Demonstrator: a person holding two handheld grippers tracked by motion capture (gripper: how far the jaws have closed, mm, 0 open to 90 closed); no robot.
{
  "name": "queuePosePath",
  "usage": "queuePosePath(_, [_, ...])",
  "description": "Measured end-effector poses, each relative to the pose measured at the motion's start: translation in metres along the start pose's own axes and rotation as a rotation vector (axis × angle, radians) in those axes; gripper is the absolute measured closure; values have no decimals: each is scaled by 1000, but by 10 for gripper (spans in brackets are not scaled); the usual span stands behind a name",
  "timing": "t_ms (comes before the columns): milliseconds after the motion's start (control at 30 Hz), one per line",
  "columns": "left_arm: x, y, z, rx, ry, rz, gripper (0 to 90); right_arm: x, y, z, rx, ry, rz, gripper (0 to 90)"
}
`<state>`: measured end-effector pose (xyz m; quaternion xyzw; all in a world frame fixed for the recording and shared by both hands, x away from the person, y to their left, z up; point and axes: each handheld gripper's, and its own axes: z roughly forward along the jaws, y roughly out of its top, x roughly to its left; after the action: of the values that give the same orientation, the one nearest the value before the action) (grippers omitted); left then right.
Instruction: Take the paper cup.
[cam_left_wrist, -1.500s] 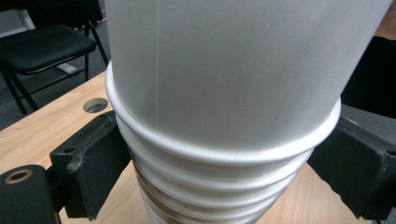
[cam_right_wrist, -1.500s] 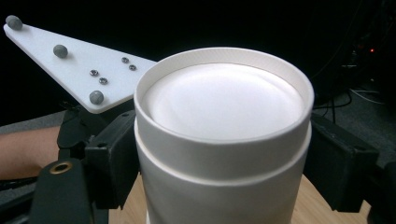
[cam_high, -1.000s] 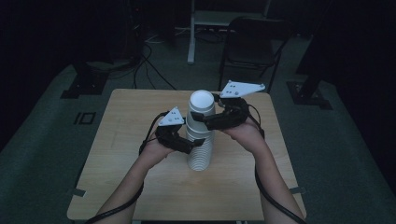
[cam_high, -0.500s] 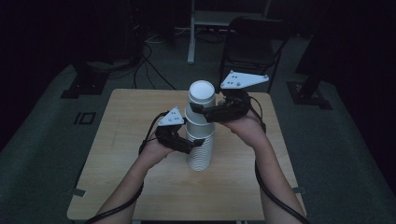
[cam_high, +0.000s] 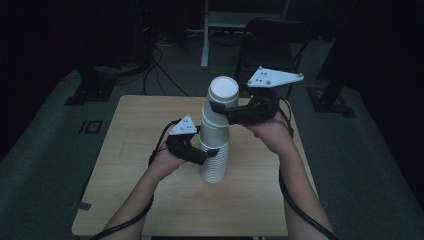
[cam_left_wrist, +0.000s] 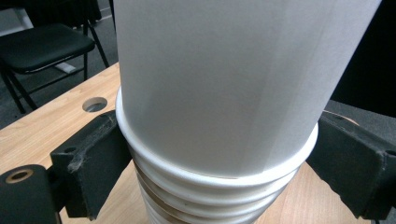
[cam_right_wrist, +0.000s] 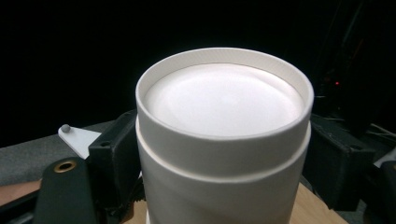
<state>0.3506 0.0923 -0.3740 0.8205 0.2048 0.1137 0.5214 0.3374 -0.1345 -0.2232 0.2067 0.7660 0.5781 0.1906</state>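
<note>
A tall stack of white paper cups (cam_high: 216, 135), nested upside down, stood near the middle of the pale wooden table (cam_high: 125, 150), slightly toward its far edge. The left gripper (cam_high: 197, 152) was clamped on the stack's lower rims; the right gripper (cam_high: 222, 107) was clamped on the top cups just under the upturned base. The cups looked light, thin-walled and easily crushed, likely wedged together; the stiffer rolled rims seemed the safest hold.

Our two grippers on one cup stack

We hold the stack (cam_high: 215, 145) between left gripper (cam_high: 202, 156) jaws low down, right gripper (cam_high: 220, 110) jaws near its top.
</note>
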Motion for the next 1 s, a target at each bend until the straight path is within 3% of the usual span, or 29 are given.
queuePosePath(267, [0,0,0,5,0,0,86,-5,-1,-18,-33,-20,11,211])
queuePosePath(567, [0,0,0,2,1,0,87,-8,-4,-37,-32,-51,1,211])
queuePosePath(1000, [-2,1,0,19,11,-4,80,-12,-25,-68,-44,-90,14,211])
